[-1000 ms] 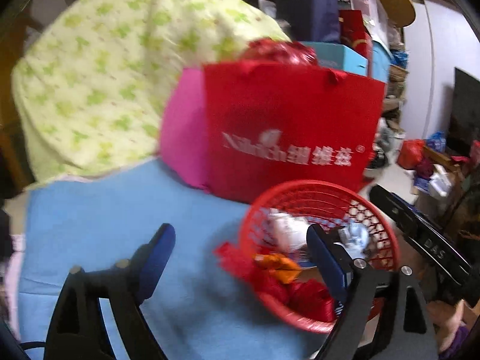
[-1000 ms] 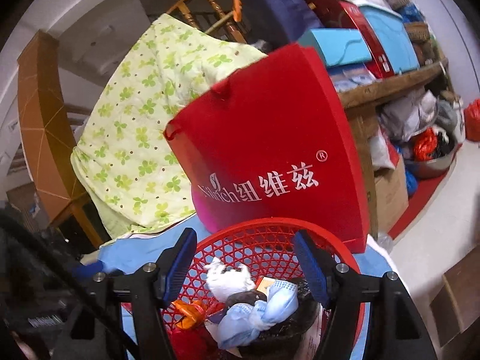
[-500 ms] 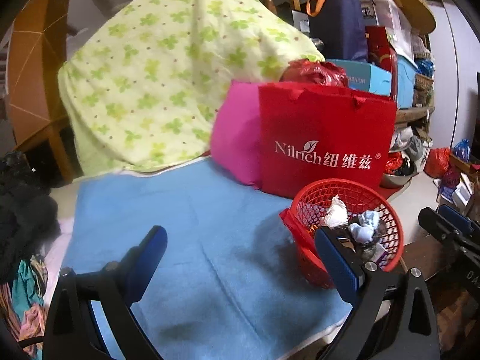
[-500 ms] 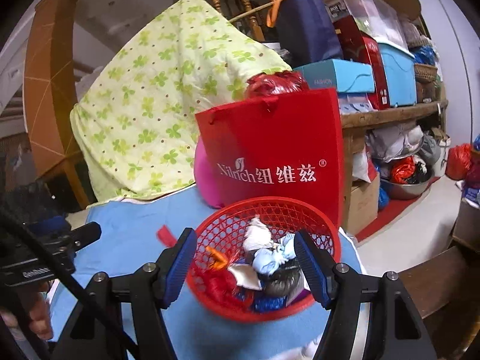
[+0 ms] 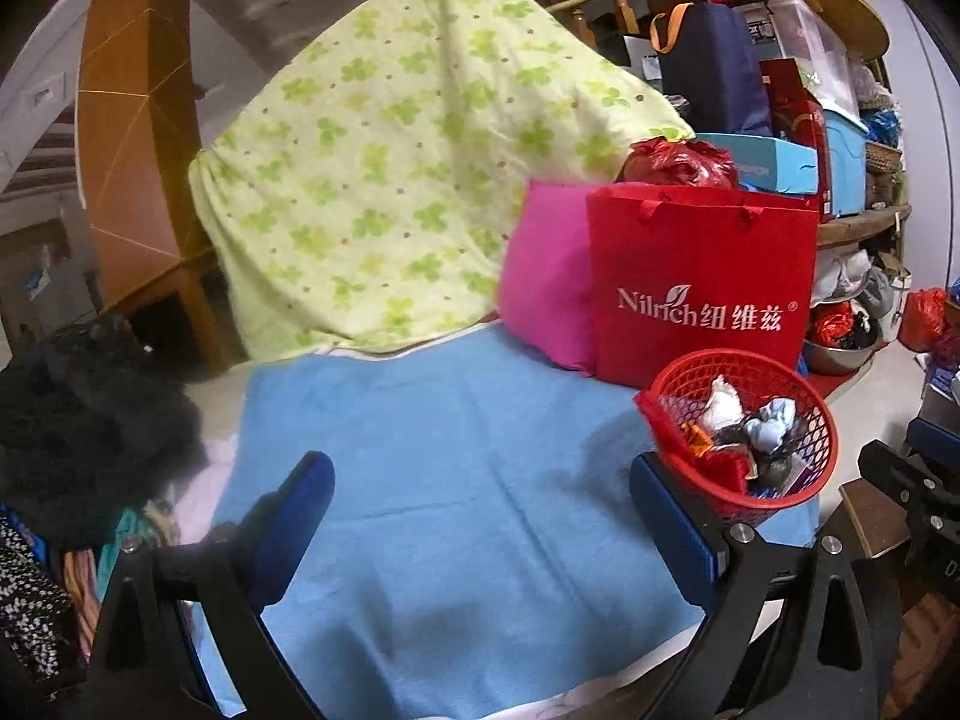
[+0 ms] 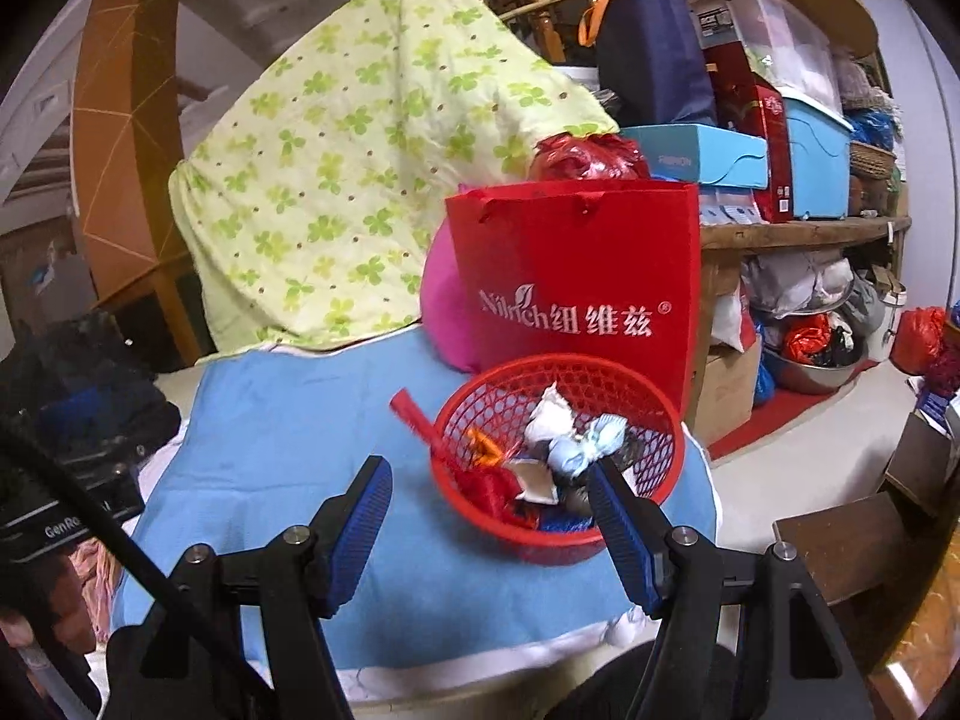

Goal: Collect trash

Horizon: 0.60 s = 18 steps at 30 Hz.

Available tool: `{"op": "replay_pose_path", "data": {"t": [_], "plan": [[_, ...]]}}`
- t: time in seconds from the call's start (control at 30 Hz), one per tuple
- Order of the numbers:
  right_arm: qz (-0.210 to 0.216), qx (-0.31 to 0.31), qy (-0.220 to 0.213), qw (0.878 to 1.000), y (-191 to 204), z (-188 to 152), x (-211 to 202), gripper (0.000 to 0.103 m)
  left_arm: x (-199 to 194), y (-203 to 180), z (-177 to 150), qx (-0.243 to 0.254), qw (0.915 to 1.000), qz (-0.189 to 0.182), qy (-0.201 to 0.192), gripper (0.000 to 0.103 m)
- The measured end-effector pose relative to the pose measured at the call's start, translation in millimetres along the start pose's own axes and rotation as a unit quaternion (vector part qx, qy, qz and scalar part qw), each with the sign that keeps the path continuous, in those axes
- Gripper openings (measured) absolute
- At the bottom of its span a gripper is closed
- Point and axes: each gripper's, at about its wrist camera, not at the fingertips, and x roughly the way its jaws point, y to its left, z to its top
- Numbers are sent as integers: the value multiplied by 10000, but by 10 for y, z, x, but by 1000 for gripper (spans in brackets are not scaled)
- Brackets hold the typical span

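A red mesh basket (image 5: 811, 414) (image 6: 498, 516) stands at the right end of a blue cloth (image 5: 456, 480) (image 6: 288, 432). It holds crumpled trash: white paper (image 5: 723, 405) (image 6: 549, 417), a pale blue wad (image 6: 585, 447), orange and red wrappers (image 6: 483, 447). My left gripper (image 5: 480, 516) is open and empty, over the cloth, left of the basket. My right gripper (image 6: 489, 522) is open and empty, just in front of the basket. The other gripper shows at the right edge of the left wrist view (image 5: 912, 480).
A red Nilrich bag (image 5: 702, 282) (image 6: 576, 282) and a pink cushion (image 5: 543, 276) stand behind the basket. A green clover quilt (image 5: 390, 180) drapes behind. Dark clothes (image 5: 78, 414) lie left. Cluttered shelves and floor items (image 6: 798, 312) sit right.
Both grippers have drawn back and up from the basket. The basket now looks smaller and farther, and more of the blue cloth shows.
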Motion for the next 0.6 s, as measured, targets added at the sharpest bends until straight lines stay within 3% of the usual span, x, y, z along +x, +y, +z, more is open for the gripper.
{"op": "replay_pose_path", "data": {"t": [0.17, 0.6], "plan": [[51, -170, 38, 9998, 147, -36, -46, 71, -62, 87, -84, 82, 9998, 176, 52, 98], [82, -255, -35, 9996, 277, 2, -104, 71, -203, 210, -108, 22, 9999, 145, -10, 98]]}}
